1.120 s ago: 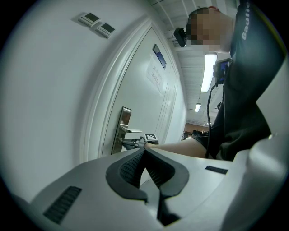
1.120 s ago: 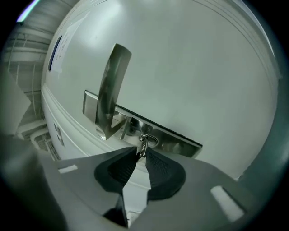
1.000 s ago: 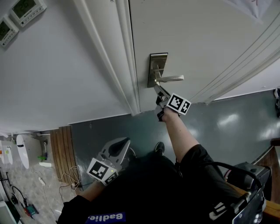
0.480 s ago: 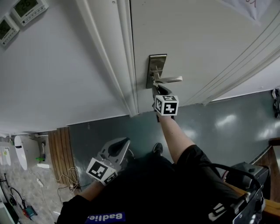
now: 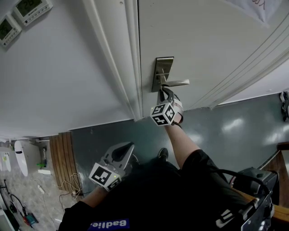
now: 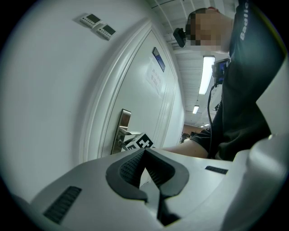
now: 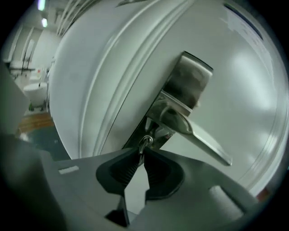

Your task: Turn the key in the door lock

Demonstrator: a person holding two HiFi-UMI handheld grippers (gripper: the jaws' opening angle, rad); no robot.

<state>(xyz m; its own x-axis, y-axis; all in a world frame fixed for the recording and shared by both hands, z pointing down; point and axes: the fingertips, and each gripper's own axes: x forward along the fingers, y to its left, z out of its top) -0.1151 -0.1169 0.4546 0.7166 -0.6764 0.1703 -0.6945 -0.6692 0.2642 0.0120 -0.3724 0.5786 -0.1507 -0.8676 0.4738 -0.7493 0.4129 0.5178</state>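
closest to the body, the left gripper (image 6: 144, 153) is held low beside the dark shirt (image 5: 149, 198). its jaws are brought together with nothing between them, and it is pointed towards the door from well apart. further out, at the end of the outstretched arm, the right gripper (image 7: 141, 152) is set just below the lever handle (image 7: 203, 140), with its marker cube (image 5: 162, 113) seen from above in the head view. its jaws have just been closing and are narrowed onto the head of the key (image 7: 144, 142), which is pinched between the pads. the key is seated in the lock on the lower part of the metal plate (image 5: 165, 67), under the handle. the plate is fixed near the edge of the white door (image 5: 207, 40), beside the moulded door frame (image 5: 119, 58). two wall controls (image 5: 29, 9) are mounted on the wall beyond the frame.
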